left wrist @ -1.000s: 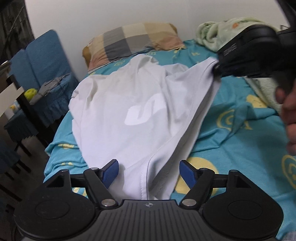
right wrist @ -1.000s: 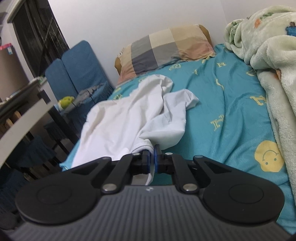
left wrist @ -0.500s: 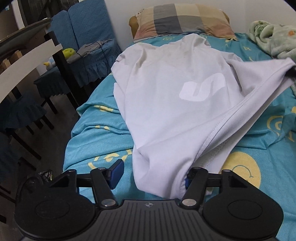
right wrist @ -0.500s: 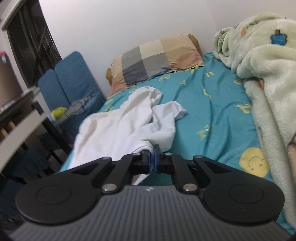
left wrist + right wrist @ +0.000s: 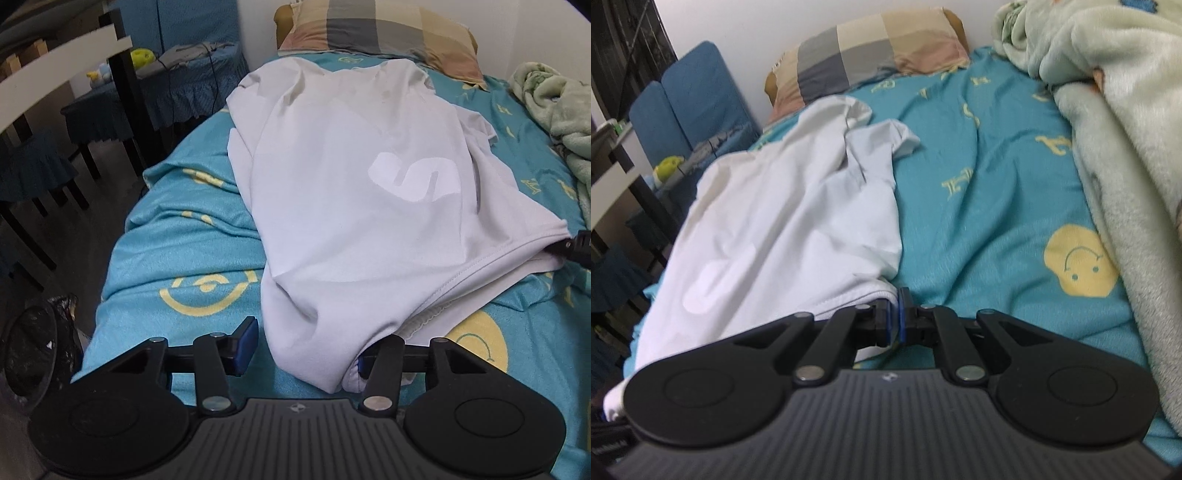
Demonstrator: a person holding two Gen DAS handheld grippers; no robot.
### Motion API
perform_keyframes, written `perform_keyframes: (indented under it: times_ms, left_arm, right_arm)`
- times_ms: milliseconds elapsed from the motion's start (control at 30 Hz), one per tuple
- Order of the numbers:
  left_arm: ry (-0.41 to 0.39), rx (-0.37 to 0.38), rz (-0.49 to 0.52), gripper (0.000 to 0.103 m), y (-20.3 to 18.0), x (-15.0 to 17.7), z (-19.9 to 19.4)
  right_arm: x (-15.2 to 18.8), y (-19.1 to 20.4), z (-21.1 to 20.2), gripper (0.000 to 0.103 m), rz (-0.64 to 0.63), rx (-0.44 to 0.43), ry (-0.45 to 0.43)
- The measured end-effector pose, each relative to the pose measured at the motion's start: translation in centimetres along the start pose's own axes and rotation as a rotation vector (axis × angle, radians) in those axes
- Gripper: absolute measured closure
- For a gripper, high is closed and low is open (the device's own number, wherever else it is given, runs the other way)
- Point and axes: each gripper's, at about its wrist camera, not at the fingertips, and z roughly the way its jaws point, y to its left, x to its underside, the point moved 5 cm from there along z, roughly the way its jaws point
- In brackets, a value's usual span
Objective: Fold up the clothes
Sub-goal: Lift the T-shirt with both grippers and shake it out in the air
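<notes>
T-shirt (image 5: 351, 206), white with a pale logo (image 5: 415, 179) near the centre of the left wrist frame, lies spread lengthwise on the bed (image 5: 177, 258), collar end toward the checked pillow (image 5: 384, 33) at the top and hem toward the bottom edge. Right hand-held gripper (image 5: 894, 317), at lower centre of its own frame, is closed on one hem corner, a thin fold of cloth pinched between the blue pads; its tip also shows at the right edge of the left wrist frame (image 5: 569, 247), where the hem is drawn taut. Left hand-held gripper (image 5: 303, 347), at lower centre of its frame, stands wide open with the other hem corner bunched between the fingers (image 5: 245, 345); the right-side finger is partly buried under cloth.

The step in hand appears to be securing the second hem corner so the garment can be pulled flat. To do it well, the left gripper should probably close on both fabric layers at the stitched hem, not on the loose bulge above it. Tension from the right side should be kept even, since slack would let the creases around the sleeve (image 5: 901, 136) at upper centre of the right wrist frame remain. A green blanket (image 5: 1108, 110) lies along the frame's right side, well apart from the shirt.
</notes>
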Motion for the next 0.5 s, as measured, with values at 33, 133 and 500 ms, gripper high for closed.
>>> perform_keyframes:
  times_ms: [33, 133, 500]
  left_arm:
    - [0.004, 0.003, -0.004, 0.05, 0.0, 0.0, 0.1]
    - [0.004, 0.019, -0.014, 0.062, -0.2, 0.0, 0.0]
    - [-0.327, 0.095, -0.096, 0.097, 0.4, -3.1, -8.2]
  right_arm:
    - [0.0, 0.0, 0.0, 0.096, 0.005, -0.003, 0.002]
    - [0.2, -0.1, -0.1, 0.096, 0.016, -0.016, 0.007]
    - [-2.9, 4.9, -9.0, 0.097, -0.14, -0.089, -0.305]
